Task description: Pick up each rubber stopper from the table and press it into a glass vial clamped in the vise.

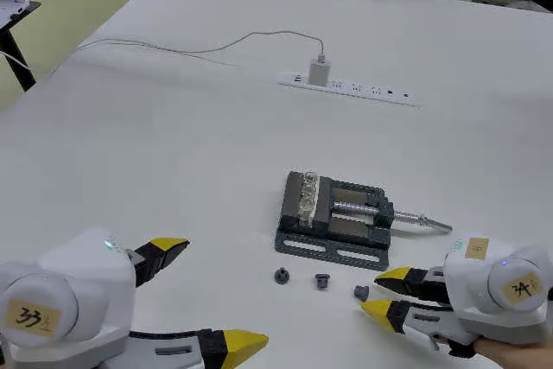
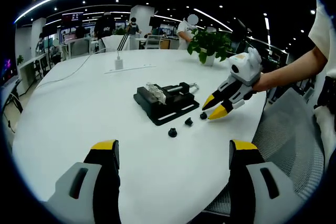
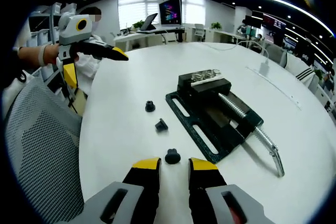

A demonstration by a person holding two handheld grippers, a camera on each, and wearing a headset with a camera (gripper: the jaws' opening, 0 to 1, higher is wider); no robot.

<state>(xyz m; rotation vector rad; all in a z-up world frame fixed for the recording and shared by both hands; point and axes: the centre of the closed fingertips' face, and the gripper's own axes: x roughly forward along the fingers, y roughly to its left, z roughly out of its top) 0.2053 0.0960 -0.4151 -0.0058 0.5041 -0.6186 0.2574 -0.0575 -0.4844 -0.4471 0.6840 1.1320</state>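
Right gripper, white body with yellow tips: jaws parted narrowly, nothing held. Left gripper: jaws spread wide, empty, kept well apart from the work. A black metal bench vise is set mid-table, with clear glass vials clamped mouths-up at the end away from its screw handle. Three small dark grey rubber stoppers are laid in a row along its near side. The nearest stopper is found just ahead of the right jaws' gap; which way up cannot be told.
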